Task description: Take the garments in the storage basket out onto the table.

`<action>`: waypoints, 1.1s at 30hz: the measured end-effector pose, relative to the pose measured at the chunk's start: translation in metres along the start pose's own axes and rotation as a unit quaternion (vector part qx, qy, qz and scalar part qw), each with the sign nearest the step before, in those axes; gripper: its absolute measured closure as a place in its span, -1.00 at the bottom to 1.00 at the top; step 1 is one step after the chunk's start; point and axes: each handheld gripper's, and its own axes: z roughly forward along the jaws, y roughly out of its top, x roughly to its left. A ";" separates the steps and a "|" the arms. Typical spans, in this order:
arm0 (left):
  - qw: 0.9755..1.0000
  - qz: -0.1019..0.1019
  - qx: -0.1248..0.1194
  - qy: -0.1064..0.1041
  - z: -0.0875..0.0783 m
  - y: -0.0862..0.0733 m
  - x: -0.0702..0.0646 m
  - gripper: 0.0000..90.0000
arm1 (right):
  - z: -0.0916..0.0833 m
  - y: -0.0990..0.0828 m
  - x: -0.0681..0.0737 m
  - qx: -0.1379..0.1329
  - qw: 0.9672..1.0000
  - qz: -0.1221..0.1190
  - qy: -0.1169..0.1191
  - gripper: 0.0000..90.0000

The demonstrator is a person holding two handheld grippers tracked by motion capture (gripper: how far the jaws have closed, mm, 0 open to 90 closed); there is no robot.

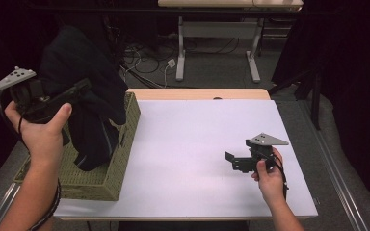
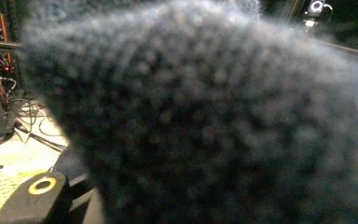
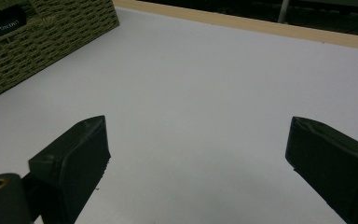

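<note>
Right tool, lower right of the frame, hovers wide apart over the white bench; left tool, upper left, grips dark cloth hanging into the woven basket

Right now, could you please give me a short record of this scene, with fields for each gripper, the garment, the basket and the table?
left gripper: raised above the basket, shut on the dark garment
right gripper: open, nothing between its jaws, low over the table
dark garment: hangs from the left gripper, lower end down inside the basket
basket: woven, olive green, at the table's left edge
table: white top, bare around the right gripper
</note>
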 end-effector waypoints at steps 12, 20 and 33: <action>1.000 0.009 -0.001 -0.019 0.004 -0.004 -0.012 0.39 | 0.001 -0.001 0.000 0.005 1.000 0.000 0.000 -0.87; 0.999 0.012 0.003 -0.034 0.010 -0.008 -0.021 0.39 | 0.003 -0.002 0.000 0.009 1.000 -0.006 0.001 -0.87; 0.998 0.013 0.024 -0.065 0.034 -0.025 -0.039 0.39 | 0.002 -0.002 0.000 0.006 1.000 -0.002 0.001 -0.87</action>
